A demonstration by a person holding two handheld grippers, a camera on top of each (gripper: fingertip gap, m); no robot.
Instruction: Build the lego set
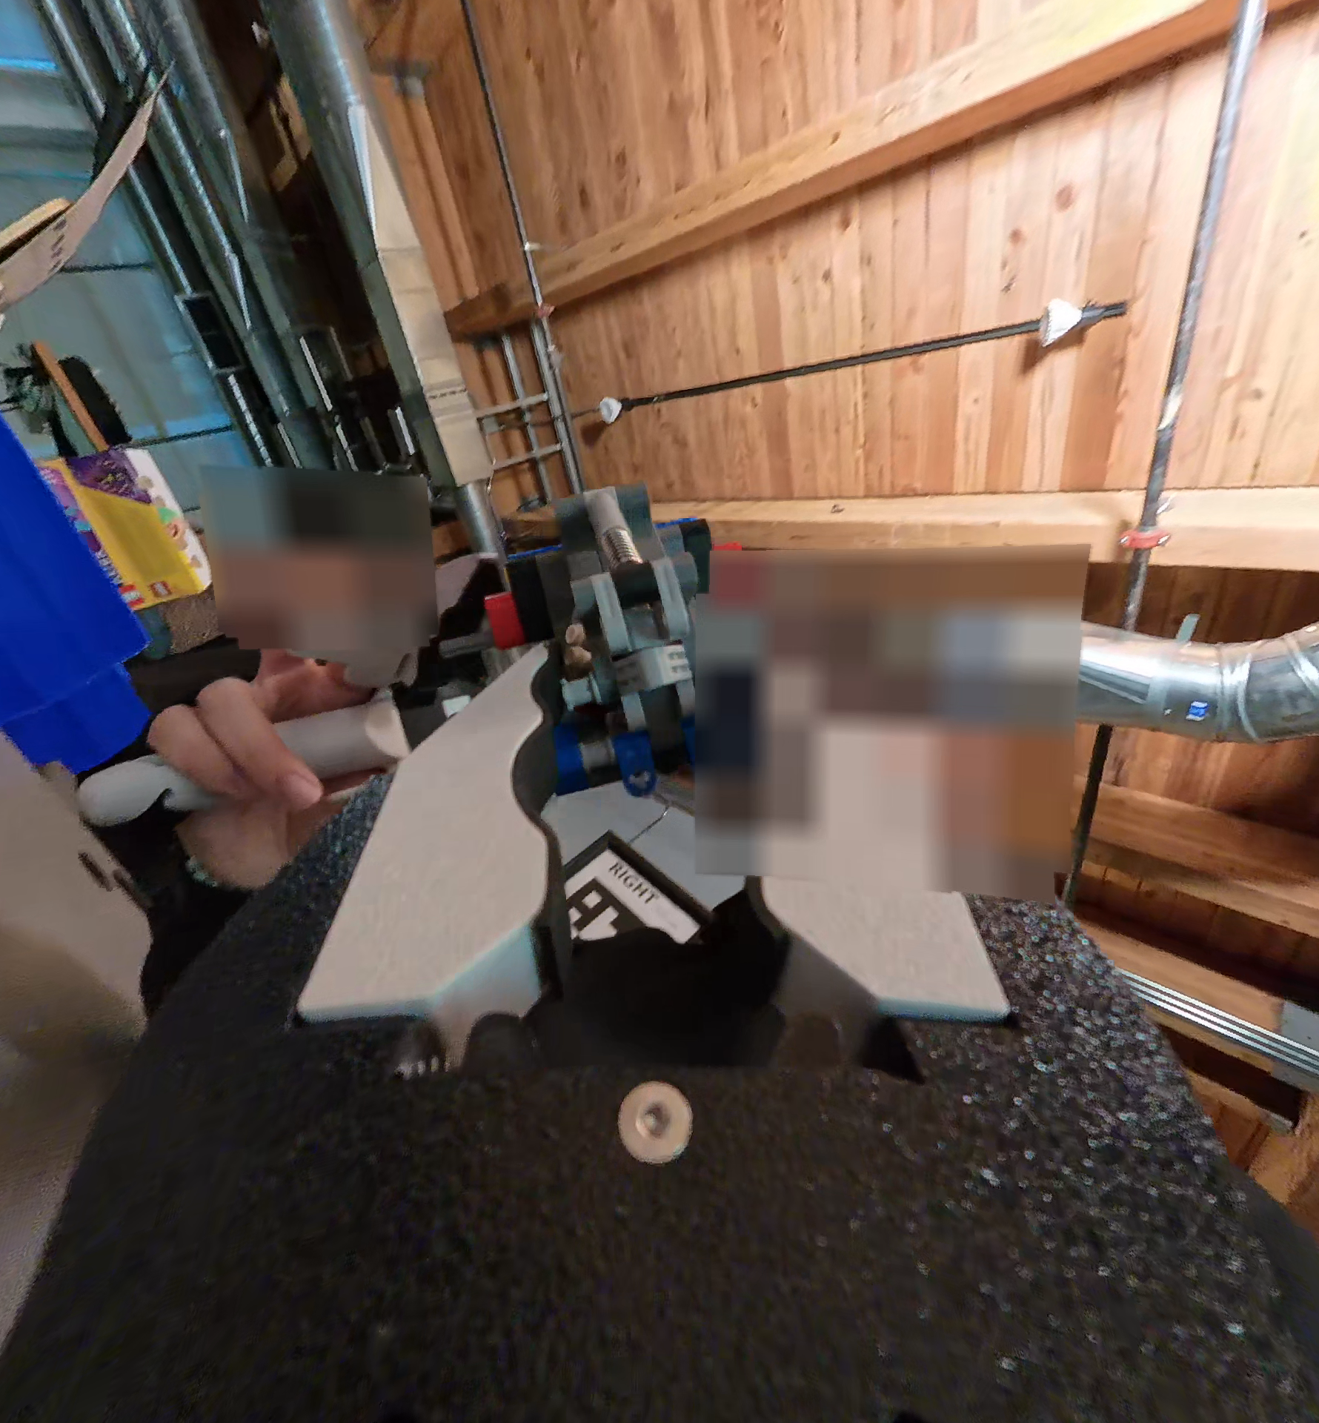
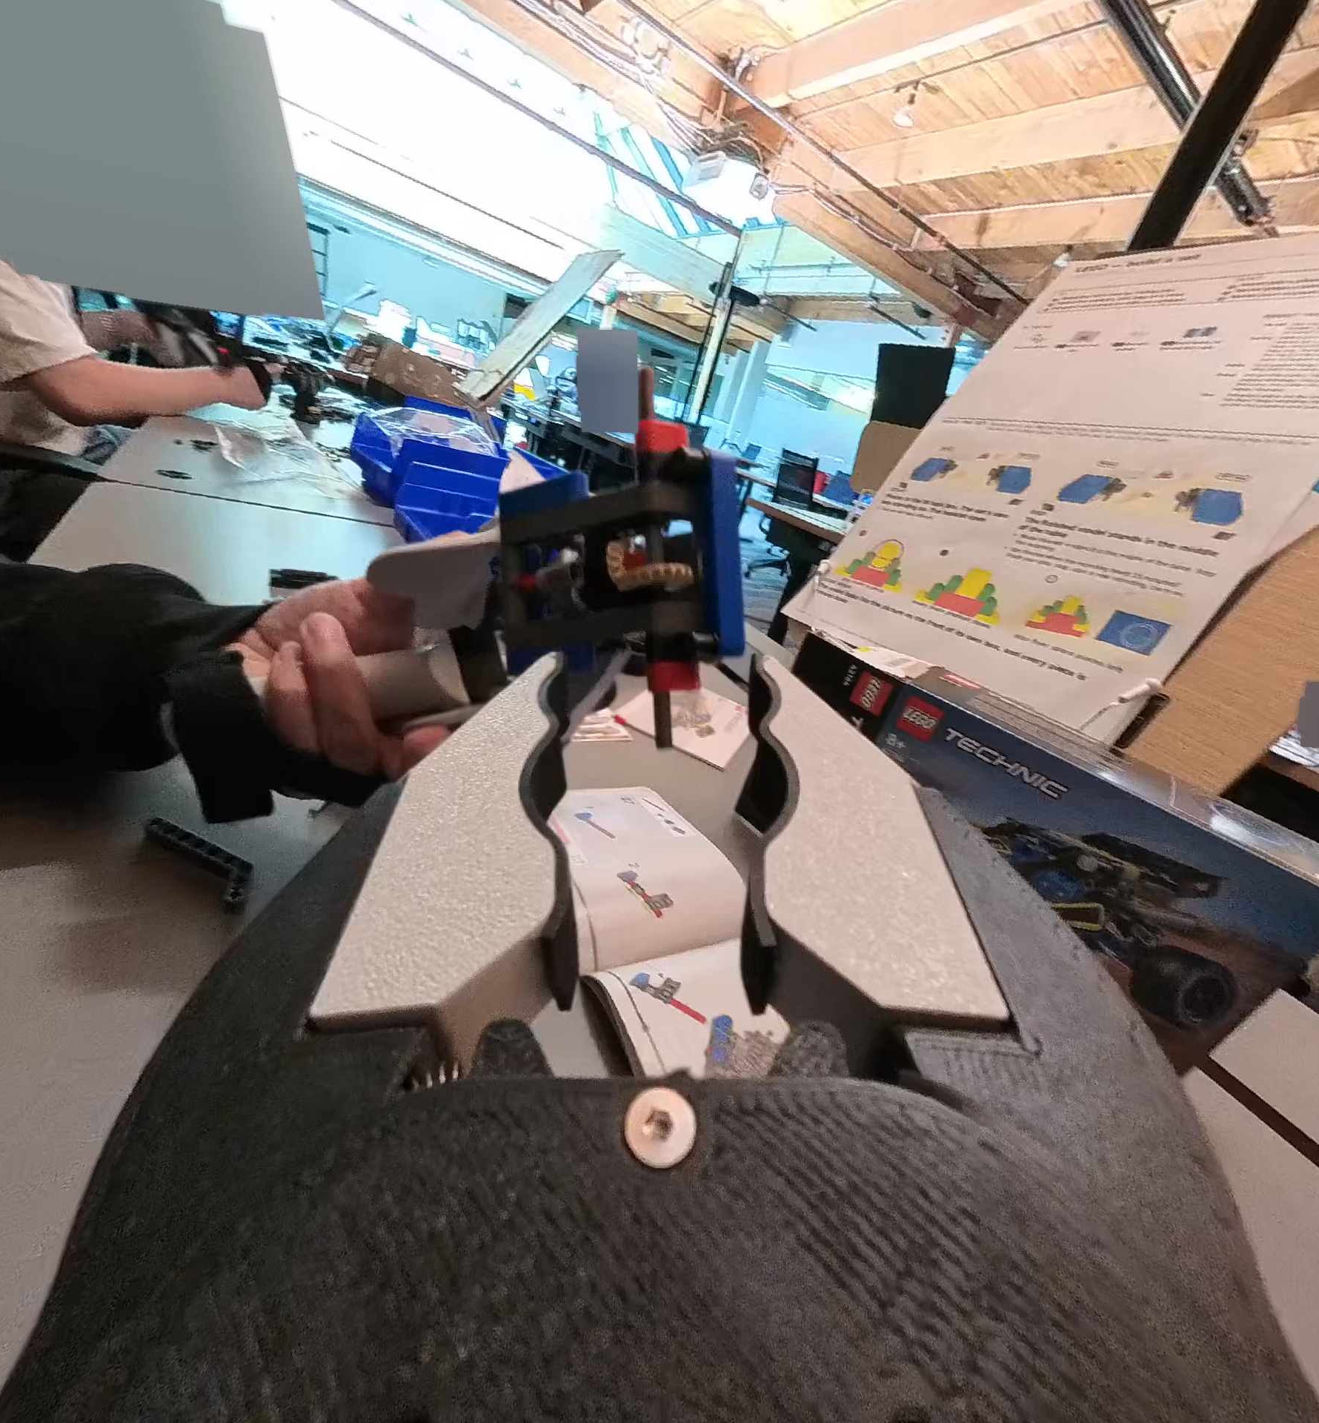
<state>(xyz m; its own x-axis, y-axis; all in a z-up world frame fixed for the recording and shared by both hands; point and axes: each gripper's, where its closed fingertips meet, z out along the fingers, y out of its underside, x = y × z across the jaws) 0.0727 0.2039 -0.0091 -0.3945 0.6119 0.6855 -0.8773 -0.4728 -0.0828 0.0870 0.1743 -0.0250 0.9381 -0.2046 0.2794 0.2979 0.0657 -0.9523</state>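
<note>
The lego assembly (image 2: 626, 554), a black frame with blue panels, tan gears and a black axle with red bushes, hangs in the air above the grey table (image 2: 48, 962). My left gripper (image 1: 626, 670) is shut on it. Its left finger (image 1: 487, 770) presses the assembly (image 1: 618, 608), and a mosaic patch hides its right finger. In the right wrist view the left gripper's grey finger (image 2: 425, 574) comes in from the left, held by a hand (image 2: 333, 678). My right gripper (image 2: 656, 678) is open and empty, with the axle's lower end between its tips. I cannot tell the depth.
An open instruction booklet (image 2: 649, 870) lies on the table below my right gripper. A lego box (image 2: 1103, 839) and a leaning instruction board (image 2: 1103, 477) stand to the right. Blue bins (image 2: 441, 477) sit behind. A black L-shaped beam (image 2: 202, 855) lies at the left. A person works at the far left.
</note>
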